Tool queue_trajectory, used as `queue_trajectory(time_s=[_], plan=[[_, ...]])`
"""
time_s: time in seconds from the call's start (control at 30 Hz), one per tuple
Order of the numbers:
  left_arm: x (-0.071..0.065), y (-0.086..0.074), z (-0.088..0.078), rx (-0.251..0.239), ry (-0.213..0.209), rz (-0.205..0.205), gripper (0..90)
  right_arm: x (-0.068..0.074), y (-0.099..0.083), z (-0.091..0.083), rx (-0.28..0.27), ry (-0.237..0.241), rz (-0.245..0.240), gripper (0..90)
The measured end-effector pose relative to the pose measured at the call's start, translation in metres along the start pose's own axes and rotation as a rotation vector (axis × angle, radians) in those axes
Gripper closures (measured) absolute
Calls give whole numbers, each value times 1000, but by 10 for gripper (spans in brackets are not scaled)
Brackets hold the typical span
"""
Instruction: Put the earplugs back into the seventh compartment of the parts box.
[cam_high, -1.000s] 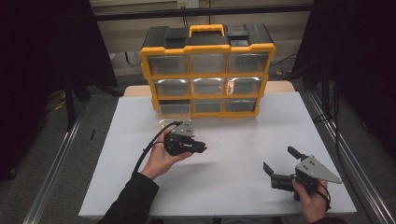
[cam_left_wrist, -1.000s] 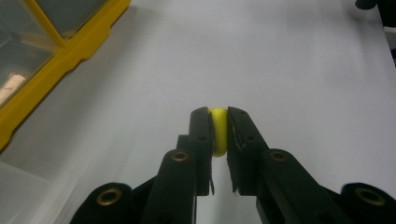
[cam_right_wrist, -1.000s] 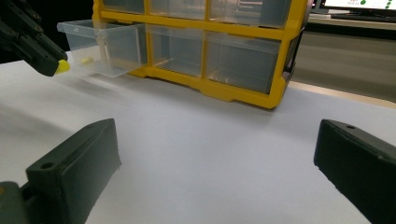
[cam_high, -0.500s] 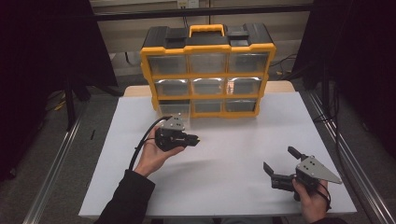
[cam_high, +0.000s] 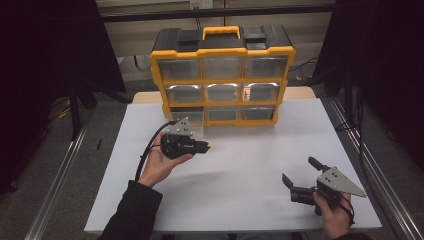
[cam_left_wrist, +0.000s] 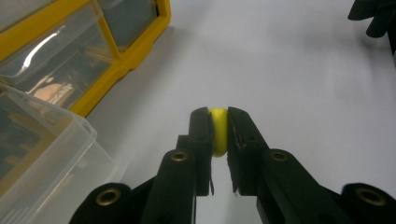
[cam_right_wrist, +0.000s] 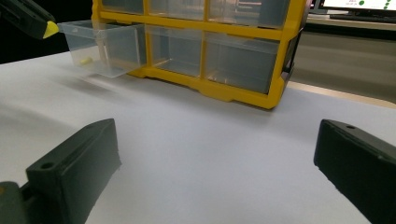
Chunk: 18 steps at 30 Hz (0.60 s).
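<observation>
My left gripper is held sideways above the white table, shut on a small yellow piece pinched between its black pads. It hovers just in front of a clear drawer pulled out of the bottom left slot of the yellow organiser. Another small yellow piece lies inside that drawer. My right gripper rests low near the table's front right, open, with nothing between its jaws. It points towards the organiser.
The organiser holds three rows of clear drawers under a black top with a yellow handle. The white table spreads between the two grippers. Metal rails run along both sides of the table.
My left gripper has moved a little left and upward, closer to the pulled-out drawer, with the yellow piece still pinched. The right gripper has stayed put.
</observation>
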<state>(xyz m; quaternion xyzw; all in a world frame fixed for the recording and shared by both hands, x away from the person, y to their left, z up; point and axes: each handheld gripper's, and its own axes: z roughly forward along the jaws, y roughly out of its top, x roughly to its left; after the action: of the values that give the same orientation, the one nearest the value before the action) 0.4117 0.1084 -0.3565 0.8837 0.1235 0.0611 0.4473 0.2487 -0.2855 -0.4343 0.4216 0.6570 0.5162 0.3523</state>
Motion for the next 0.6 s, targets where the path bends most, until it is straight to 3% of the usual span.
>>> queue_trajectory(time_s=[0.6], plan=[[24,14,-31,14,78,-13,808,0,0,0,0,-3,-3,0]])
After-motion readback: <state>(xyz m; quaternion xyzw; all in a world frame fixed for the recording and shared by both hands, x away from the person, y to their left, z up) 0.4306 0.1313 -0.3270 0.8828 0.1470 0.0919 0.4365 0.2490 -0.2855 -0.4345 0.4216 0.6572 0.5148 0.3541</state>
